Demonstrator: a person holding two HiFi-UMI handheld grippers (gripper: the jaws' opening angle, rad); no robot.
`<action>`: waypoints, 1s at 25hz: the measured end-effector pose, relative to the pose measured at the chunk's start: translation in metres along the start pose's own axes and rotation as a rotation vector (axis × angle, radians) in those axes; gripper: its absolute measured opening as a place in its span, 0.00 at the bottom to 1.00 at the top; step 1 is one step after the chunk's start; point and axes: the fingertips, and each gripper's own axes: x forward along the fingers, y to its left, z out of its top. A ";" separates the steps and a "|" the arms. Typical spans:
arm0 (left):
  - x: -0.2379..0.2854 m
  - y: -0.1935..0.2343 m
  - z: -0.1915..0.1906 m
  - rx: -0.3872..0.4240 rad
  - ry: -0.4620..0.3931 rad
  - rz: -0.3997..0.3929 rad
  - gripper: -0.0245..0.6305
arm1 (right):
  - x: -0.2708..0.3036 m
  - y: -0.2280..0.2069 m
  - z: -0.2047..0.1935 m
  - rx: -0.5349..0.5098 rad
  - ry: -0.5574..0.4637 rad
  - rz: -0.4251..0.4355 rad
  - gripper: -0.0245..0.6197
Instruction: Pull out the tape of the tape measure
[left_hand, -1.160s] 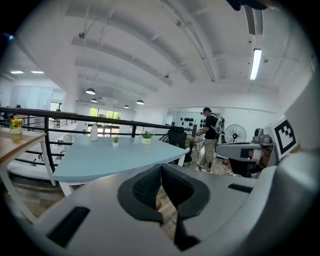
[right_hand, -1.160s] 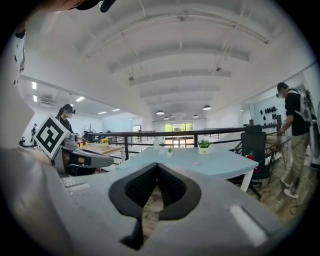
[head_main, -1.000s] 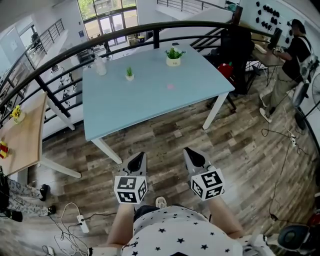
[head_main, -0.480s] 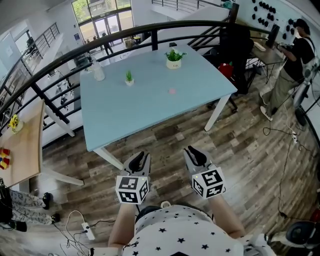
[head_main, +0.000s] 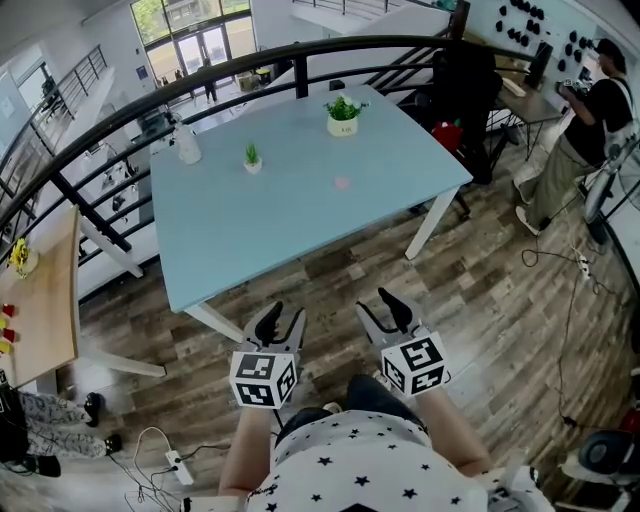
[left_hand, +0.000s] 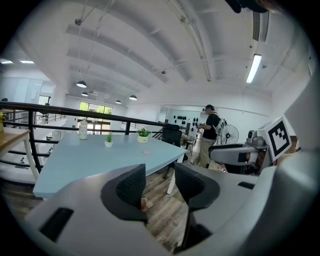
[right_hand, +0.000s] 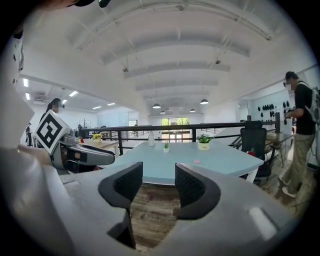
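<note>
A small pink object (head_main: 342, 183) lies on the light blue table (head_main: 250, 225), toward its far right; it is too small to tell whether it is the tape measure. It also shows as a pink speck (left_hand: 147, 152) in the left gripper view and as a pink speck (right_hand: 196, 161) in the right gripper view. My left gripper (head_main: 282, 318) and right gripper (head_main: 383, 308) hover side by side over the wooden floor, short of the table's near edge. Both sets of jaws are opening, with nothing between them (left_hand: 159, 172) (right_hand: 152, 172).
On the table stand a larger potted plant (head_main: 342, 112), a tiny potted plant (head_main: 252, 158) and a bottle (head_main: 186, 147). A black railing (head_main: 200, 75) curves behind it. A wooden table (head_main: 40, 290) is at left, a standing person (head_main: 585, 120) at far right, and a power strip (head_main: 168, 462) on the floor.
Both grippers' jaws have gone from shut to spread apart. The grippers stay low near my body, and the table has shifted slightly in the head view.
</note>
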 end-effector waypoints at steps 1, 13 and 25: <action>0.002 0.000 -0.001 -0.002 0.003 -0.004 0.31 | 0.001 -0.001 -0.001 0.002 0.001 -0.003 0.33; 0.059 0.018 0.014 -0.013 0.004 0.005 0.35 | 0.044 -0.051 0.010 0.014 -0.010 -0.024 0.34; 0.179 0.031 0.076 -0.011 -0.008 0.021 0.35 | 0.118 -0.164 0.059 0.006 -0.025 -0.021 0.34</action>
